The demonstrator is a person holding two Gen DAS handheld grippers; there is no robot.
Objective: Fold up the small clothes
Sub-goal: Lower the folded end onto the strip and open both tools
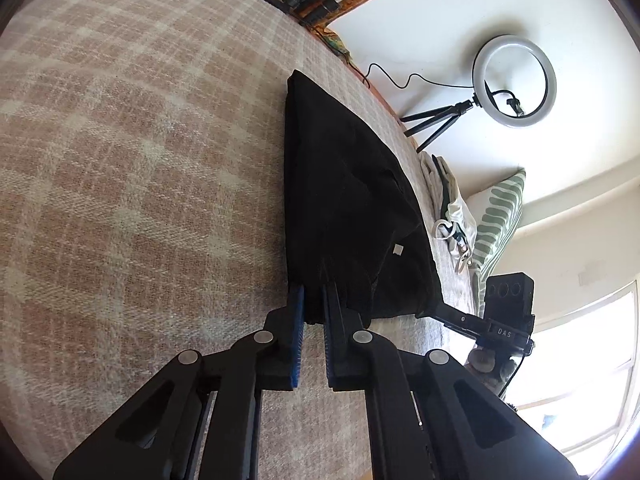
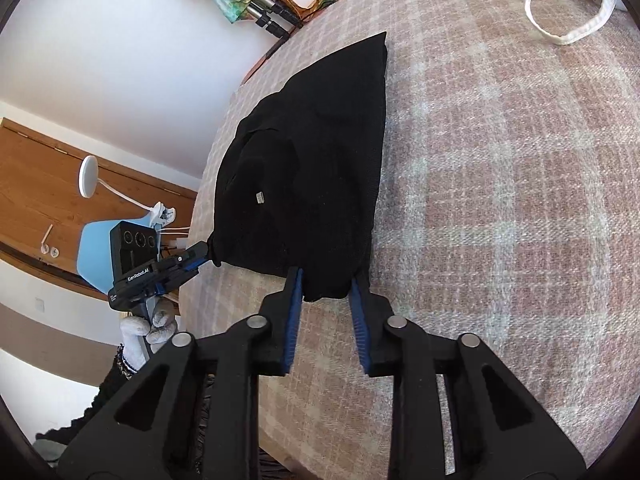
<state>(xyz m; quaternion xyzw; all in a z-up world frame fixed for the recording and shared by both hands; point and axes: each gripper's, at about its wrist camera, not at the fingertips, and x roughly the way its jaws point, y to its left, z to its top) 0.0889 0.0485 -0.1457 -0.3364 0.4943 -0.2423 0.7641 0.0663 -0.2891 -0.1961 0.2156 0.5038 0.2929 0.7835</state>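
Observation:
A black garment (image 1: 352,200) lies on the plaid bed cover (image 1: 140,160), with a small white tag showing. My left gripper (image 1: 314,296) is shut on its near corner, blue pads pinching the cloth. The right gripper shows in the left wrist view (image 1: 430,306), gripping the other near corner. In the right wrist view the garment (image 2: 312,168) spreads ahead; my right gripper (image 2: 326,286) has its pads either side of a bunched corner, closed on it. The left gripper (image 2: 206,252) holds the garment's far left corner there.
White clothes (image 1: 448,208) and a striped green pillow (image 1: 500,220) lie beyond the garment. A ring light on a tripod (image 1: 512,80) stands by the wall. A white waistband (image 2: 568,8) lies at the far right. A blue chair (image 2: 98,256) stands beside the bed.

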